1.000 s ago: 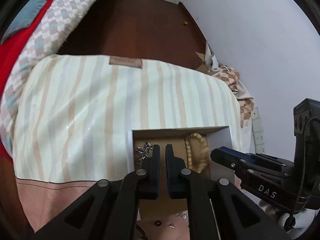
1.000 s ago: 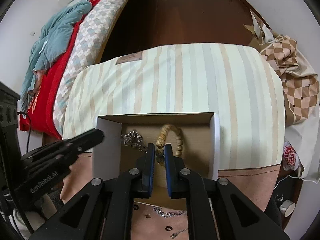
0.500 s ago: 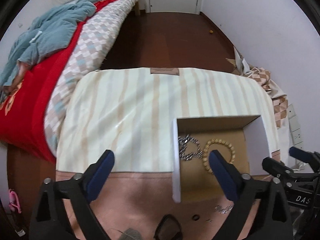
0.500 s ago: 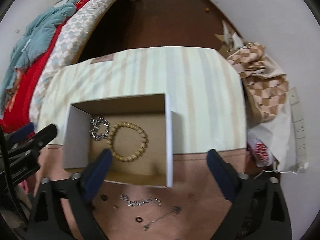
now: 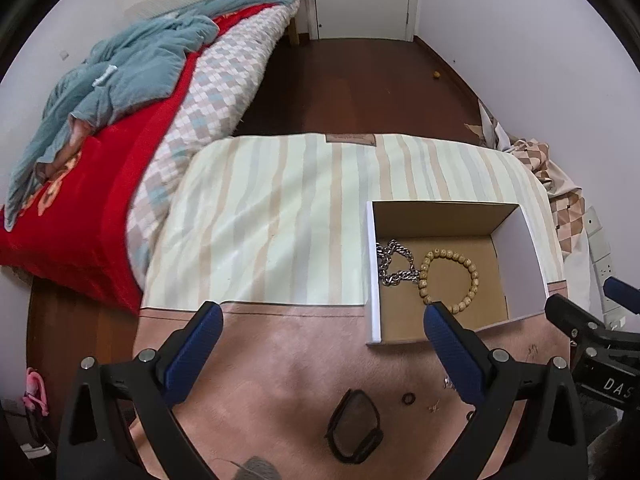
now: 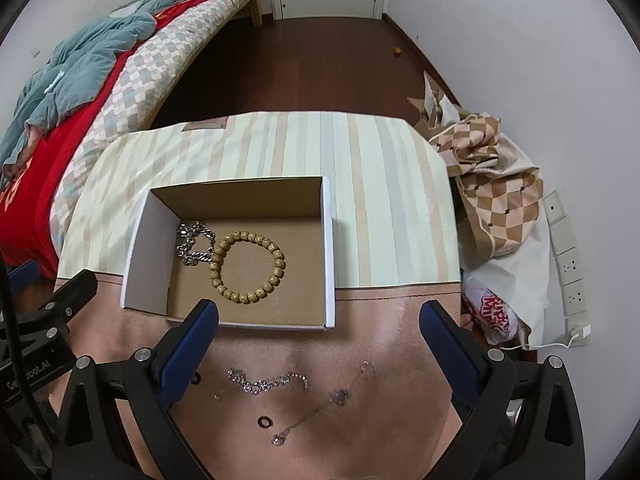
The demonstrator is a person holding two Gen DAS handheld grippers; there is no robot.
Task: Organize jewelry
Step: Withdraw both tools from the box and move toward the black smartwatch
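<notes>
Both grippers, left [image 5: 322,326] and right [image 6: 318,320], gape empty; the limp, slippery chain [image 6: 267,382] between the right jaws wants a mid-length pinch.

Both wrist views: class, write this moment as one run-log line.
left gripper open, empty | right gripper open, empty | bead bracelet, silver chain in box | crystal necklace outside

Tan bead bracelet [image 6: 248,266]; striped cloth [image 6: 380,200]

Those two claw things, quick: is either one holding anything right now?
Left gripper: open, holding nothing.
Right gripper: open, holding nothing; the bead bracelet lies in the cardboard box.
</notes>
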